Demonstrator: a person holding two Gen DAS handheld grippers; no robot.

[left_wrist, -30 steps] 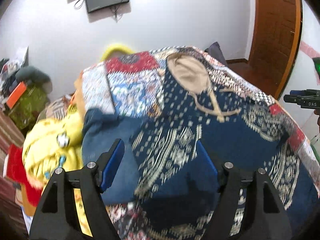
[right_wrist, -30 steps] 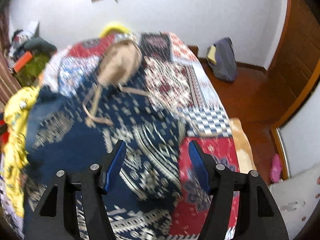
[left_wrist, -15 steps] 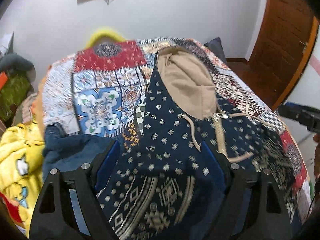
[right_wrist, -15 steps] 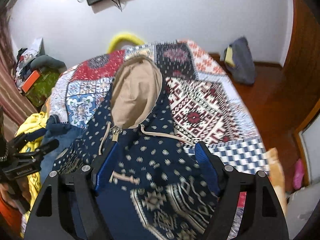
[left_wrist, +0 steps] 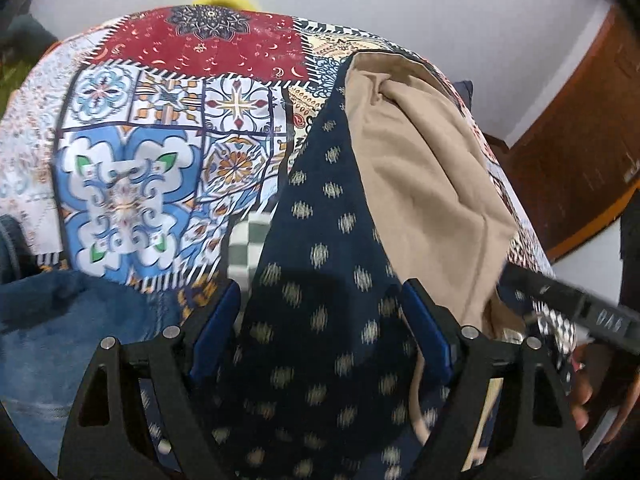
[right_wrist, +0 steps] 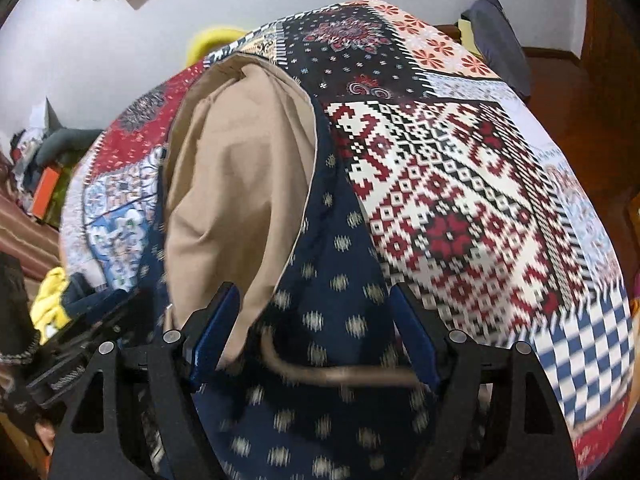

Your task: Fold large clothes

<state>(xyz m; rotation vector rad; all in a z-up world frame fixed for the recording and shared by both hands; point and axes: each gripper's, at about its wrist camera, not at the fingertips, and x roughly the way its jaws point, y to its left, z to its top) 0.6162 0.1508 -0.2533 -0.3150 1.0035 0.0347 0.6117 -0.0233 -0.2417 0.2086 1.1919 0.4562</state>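
Note:
A navy patterned hoodie (left_wrist: 320,272) with a tan-lined hood (left_wrist: 420,168) lies on the patchwork bedspread (left_wrist: 168,128). My left gripper (left_wrist: 320,320) is open, its blue pads either side of the hoodie's left shoulder below the hood. My right gripper (right_wrist: 312,320) is open over the hoodie (right_wrist: 340,272) at the hood's (right_wrist: 236,184) right base, with a tan drawstring (right_wrist: 340,374) lying between its fingers. The right gripper's fingers show at the right edge of the left wrist view (left_wrist: 568,300). The hoodie's body is out of view.
Blue denim (left_wrist: 60,320) lies on the bed at the left. Yellow cloth (right_wrist: 50,300) sits at the bed's left edge. A dark bag (right_wrist: 500,40) rests on the wooden floor beyond the bed. A white wall stands behind, and a wooden door (left_wrist: 580,140) is at the right.
Both grippers have moved forward and down along the hoodie, from its patterned body to the base of the hood. Both stay open.

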